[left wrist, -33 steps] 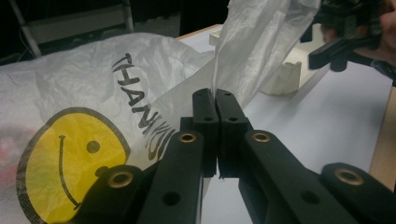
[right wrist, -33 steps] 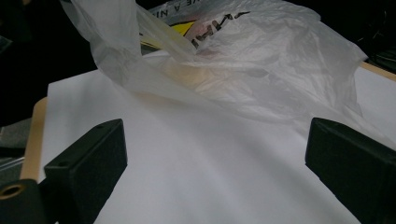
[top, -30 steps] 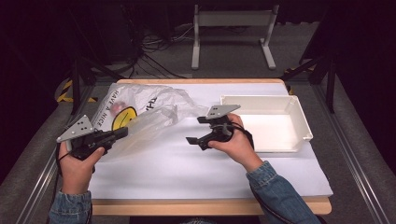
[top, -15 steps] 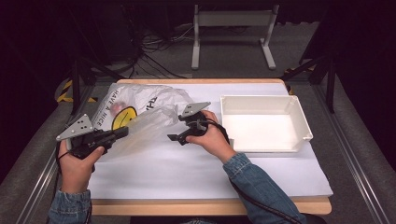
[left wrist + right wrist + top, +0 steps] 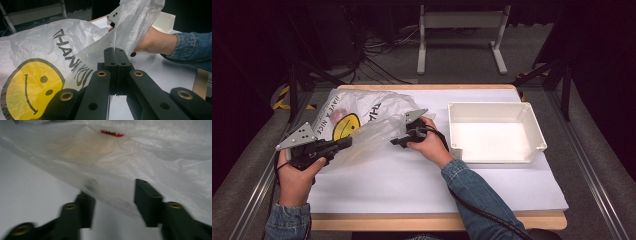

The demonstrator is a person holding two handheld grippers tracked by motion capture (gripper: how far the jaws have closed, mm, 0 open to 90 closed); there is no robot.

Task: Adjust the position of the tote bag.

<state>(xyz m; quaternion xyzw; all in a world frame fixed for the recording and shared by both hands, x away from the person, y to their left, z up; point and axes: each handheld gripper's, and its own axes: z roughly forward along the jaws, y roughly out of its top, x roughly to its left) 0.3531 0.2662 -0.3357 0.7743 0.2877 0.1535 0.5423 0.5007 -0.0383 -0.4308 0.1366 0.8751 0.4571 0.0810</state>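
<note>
Table: white sheet [image 5: 422, 185] over a wooden top, dark room behind — white tray [image 5: 494, 132] at the right.
High view: plastic bag [image 5: 362, 117] lies at the left; left gripper [image 5: 343, 143] at its near edge, right gripper [image 5: 396, 142] at its mouth.
Left gripper view: jaws pressed together, pinching the bag's film.
Right gripper view: jaws just closing — film between them, pads not yet pressing.

Lab/studio: dark curtains, floor cables [image 5: 377, 55], metal stand [image 5: 462, 30], rails by table [image 5: 437, 220]
</note>
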